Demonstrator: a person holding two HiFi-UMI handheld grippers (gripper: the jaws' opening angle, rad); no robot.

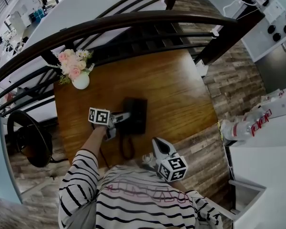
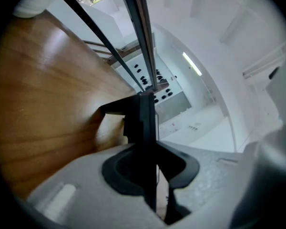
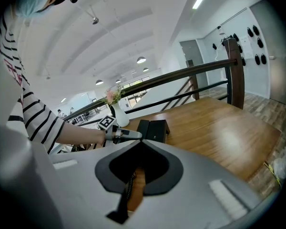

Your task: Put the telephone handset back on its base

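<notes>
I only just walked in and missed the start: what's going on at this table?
A person in a striped top has a gripper in each hand. The left gripper is closed on the black telephone handset, holding it at the left side of the base on the wooden table. I can't tell whether it is fully seated. The right gripper is shut and empty, near the person's body.

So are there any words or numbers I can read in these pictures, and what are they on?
None can be read.
Red print on the clear plastic bottles: too blurred.
Pink print on the black-and-white striped shirt: too blurred.
Square markers on the left cube and right cube: patterns, not words.
Black plastic telephone handset: no print shows.
</notes>
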